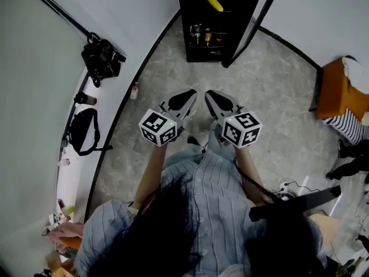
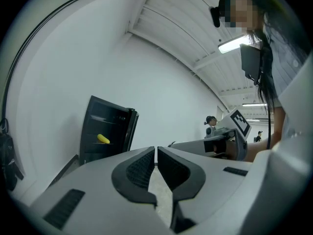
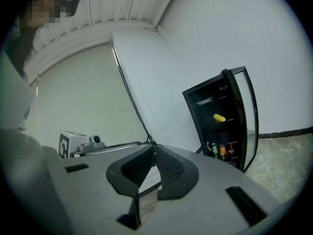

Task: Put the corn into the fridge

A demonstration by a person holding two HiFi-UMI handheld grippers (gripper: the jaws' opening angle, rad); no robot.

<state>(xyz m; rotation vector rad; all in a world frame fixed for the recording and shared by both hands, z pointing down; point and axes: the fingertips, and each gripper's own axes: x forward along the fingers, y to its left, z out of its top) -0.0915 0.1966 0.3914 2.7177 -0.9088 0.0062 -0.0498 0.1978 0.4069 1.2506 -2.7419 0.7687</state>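
Left gripper (image 2: pixel 155 153): jaws together, empty | right gripper (image 3: pixel 153 151): same | side by side, facing fridge (image 1: pixel 183 27)

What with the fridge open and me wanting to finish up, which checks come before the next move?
1. The corn lies on a shelf inside the fridge: ok.
2. The left gripper is shut, nothing between its jaws: ok.
3. The right gripper is shut, nothing held: ok.
4. The fridge door is closed: not ok, it stands open.
5. The corn is settled and will not roll: cannot tell.
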